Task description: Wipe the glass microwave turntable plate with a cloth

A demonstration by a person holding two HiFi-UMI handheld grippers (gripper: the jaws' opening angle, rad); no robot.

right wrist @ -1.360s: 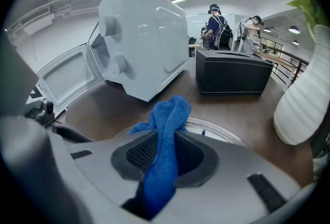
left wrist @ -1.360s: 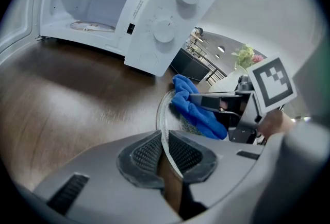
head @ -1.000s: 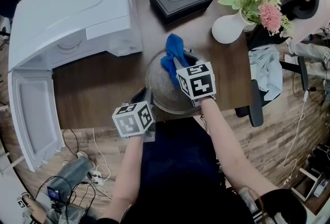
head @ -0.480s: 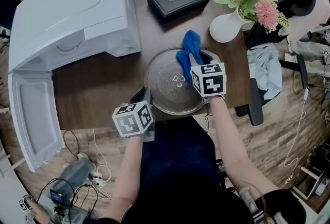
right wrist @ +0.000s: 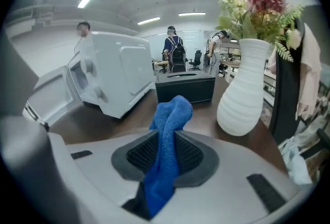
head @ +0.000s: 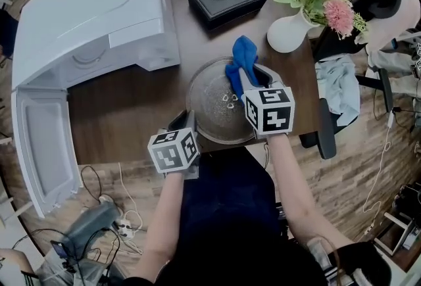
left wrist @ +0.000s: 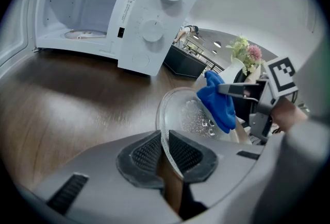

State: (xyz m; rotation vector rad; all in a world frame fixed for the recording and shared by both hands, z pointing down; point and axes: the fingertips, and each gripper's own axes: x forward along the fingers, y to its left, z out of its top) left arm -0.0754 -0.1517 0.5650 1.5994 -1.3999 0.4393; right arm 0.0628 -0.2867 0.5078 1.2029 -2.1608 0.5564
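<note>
L gripper (left wrist: 166,150) clamped on near rim of glass plate (head: 212,107), at table (head: 125,114) edge. R gripper (right wrist: 166,155) pinches blue cloth (head: 241,62) over plate's far-right part; contact unclear.

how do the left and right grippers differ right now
The left gripper pinches the glass plate by its near rim, jaws having just opened slightly; the right gripper clamps the blue cloth. Left sits at the plate's edge, right above its far side. Both grip something.
</note>
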